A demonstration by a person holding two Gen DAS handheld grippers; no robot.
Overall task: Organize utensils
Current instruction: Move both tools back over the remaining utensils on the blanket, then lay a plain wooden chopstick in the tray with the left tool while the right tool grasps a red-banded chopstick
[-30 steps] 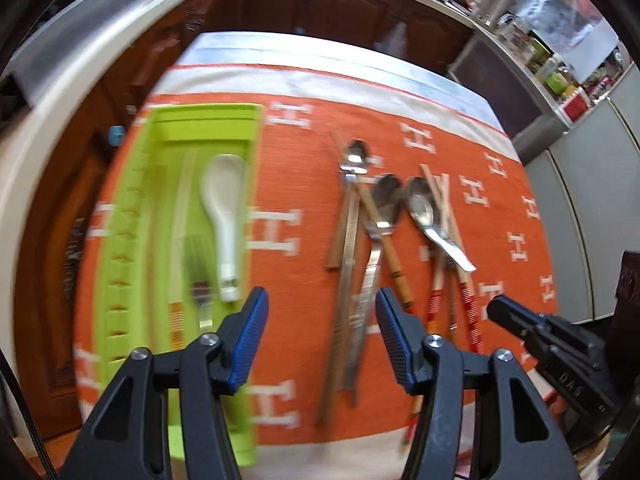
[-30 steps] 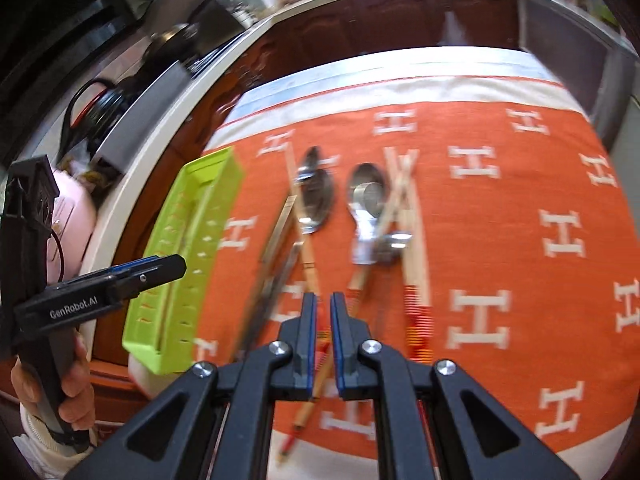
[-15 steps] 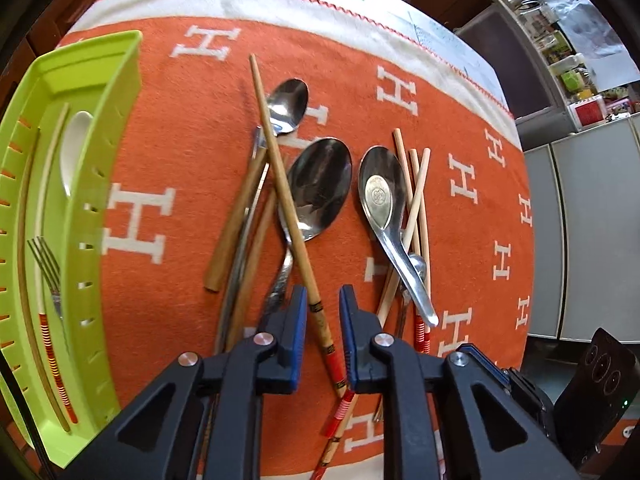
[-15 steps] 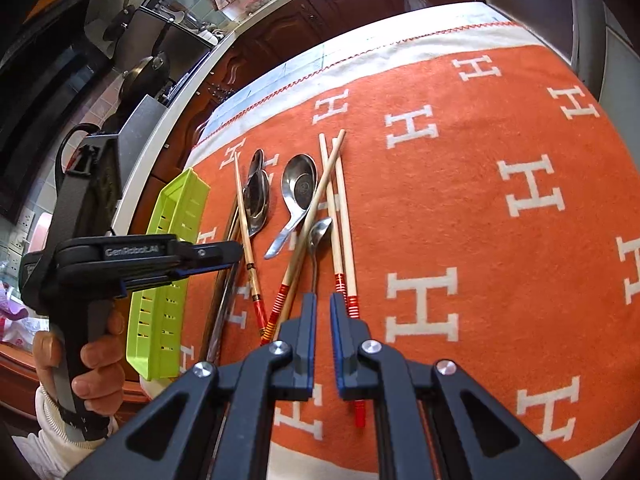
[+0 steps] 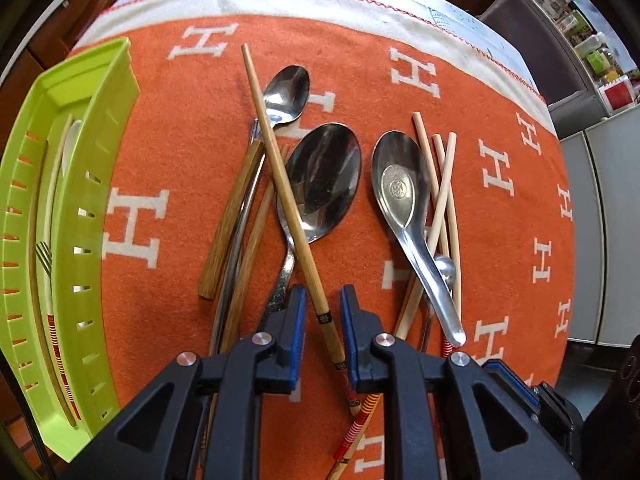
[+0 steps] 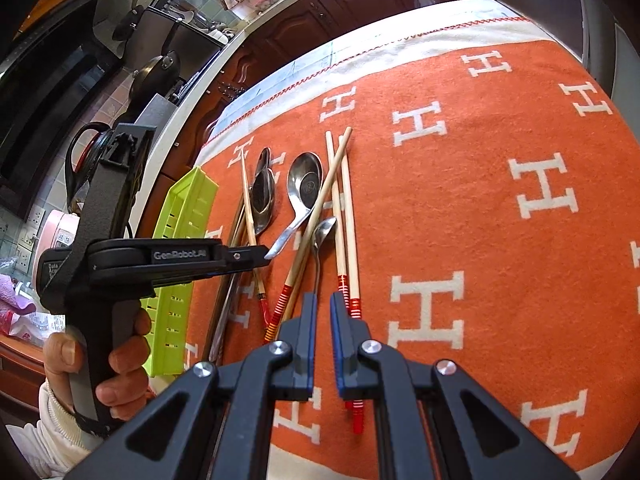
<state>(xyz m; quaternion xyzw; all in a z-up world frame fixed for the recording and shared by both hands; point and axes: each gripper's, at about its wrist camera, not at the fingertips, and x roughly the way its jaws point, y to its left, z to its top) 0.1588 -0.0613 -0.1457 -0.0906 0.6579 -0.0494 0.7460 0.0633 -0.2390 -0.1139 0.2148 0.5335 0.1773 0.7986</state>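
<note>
My left gripper (image 5: 322,298) straddles a bamboo chopstick (image 5: 285,196) lying on the orange cloth; its jaws are narrow but stand apart from the stick. Beside it lie a large steel spoon (image 5: 322,180), a small spoon (image 5: 286,94), a steel soup spoon (image 5: 404,200), wooden-handled pieces (image 5: 230,224) and pale chopsticks (image 5: 444,192). The green tray (image 5: 92,184) at the left holds a fork, a white spoon and chopsticks. My right gripper (image 6: 322,304) is shut and empty, hovering near red-tipped chopsticks (image 6: 347,240). The left gripper shows in the right wrist view (image 6: 256,256).
The orange H-patterned cloth (image 6: 500,208) covers the table, with bare cloth at the right. Dark wooden cabinets and a kitchen counter with pots (image 6: 160,68) lie beyond the far edge. Grey cabinet doors (image 5: 608,220) stand to the right.
My left gripper moved right from beside the tray to over the utensils, dropped low and narrowed around the bamboo chopstick. My right gripper stayed shut and drifted right.
</note>
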